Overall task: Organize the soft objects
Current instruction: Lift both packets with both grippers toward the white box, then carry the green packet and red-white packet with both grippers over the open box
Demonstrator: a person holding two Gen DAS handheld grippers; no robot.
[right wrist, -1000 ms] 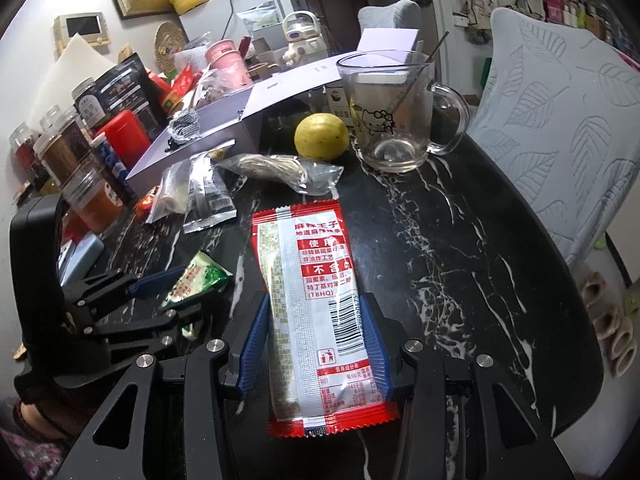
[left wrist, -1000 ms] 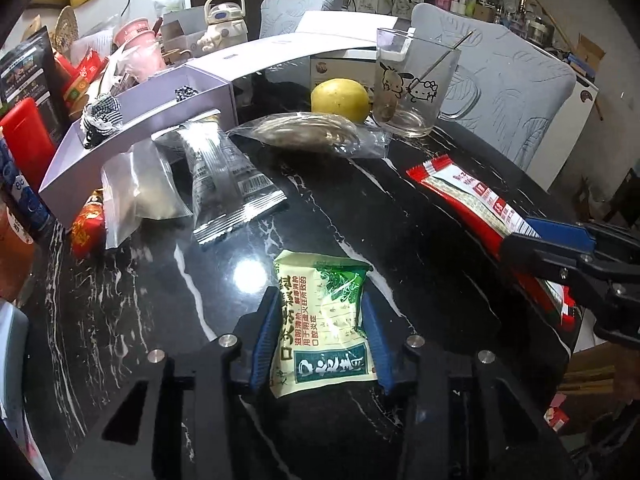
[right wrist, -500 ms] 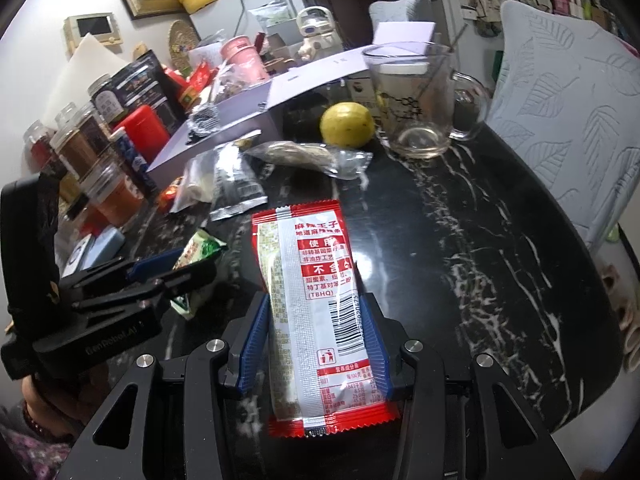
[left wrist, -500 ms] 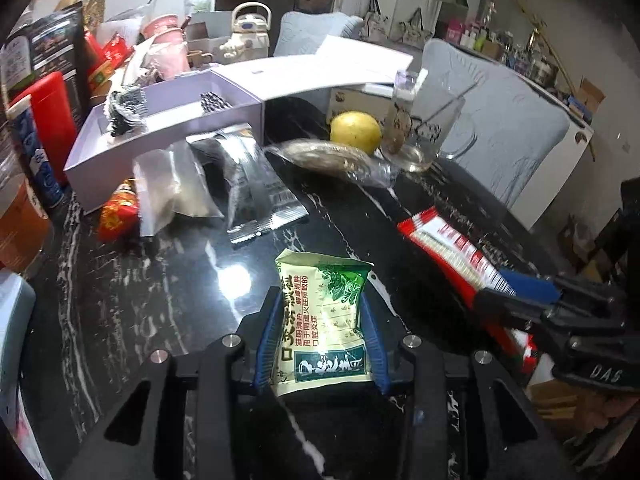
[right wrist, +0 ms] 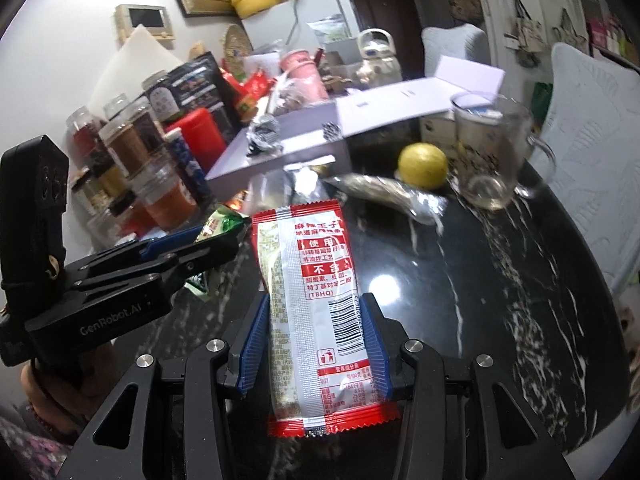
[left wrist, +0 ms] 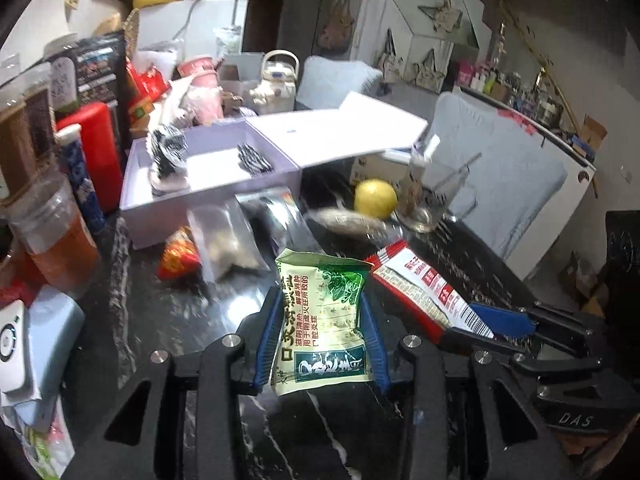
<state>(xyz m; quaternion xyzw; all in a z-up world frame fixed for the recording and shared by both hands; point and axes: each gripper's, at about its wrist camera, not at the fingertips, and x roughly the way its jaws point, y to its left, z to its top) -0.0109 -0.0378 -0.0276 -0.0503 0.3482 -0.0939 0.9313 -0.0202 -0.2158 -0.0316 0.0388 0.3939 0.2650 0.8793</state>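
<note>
My left claw point(left wrist: 320, 344) is clamped on a green sachet point(left wrist: 322, 320), blue pads pressed to both its long edges, the packet lifted above the black marble table point(left wrist: 168, 320). Its face carries a leaf picture and columns of Chinese print I cannot make out in full. My right claw point(right wrist: 314, 344) grips a red-and-white packet point(right wrist: 312, 308) the same way, upright between the pads; its back shows a barcode, a litter-bin symbol, "(TBHQ)" and the red panels "使用" and "不含".

From the right view, my left claw point(right wrist: 216, 240) sits at nine o'clock, its body stamped "GenRobot.AI". From the left view, my right claw point(left wrist: 492, 320) lies at three o'clock, marked "DAS", with the red-and-white packet point(left wrist: 420, 288) just beside the green sachet.

At twelve o'clock stands an open lilac box point(left wrist: 208, 184) holding black-and-white wrapped pieces. In front of it lie a clear pouch point(left wrist: 228, 240), a small red packet point(left wrist: 178, 256) and a silvery pack point(left wrist: 280, 208). At one o'clock rest a long clear bag point(right wrist: 388, 192), a yellow lemon point(right wrist: 422, 164) and a glass mug point(right wrist: 492, 152) with a cartoon print. Jars and a red canister point(right wrist: 196, 132) crowd ten o'clock.
</note>
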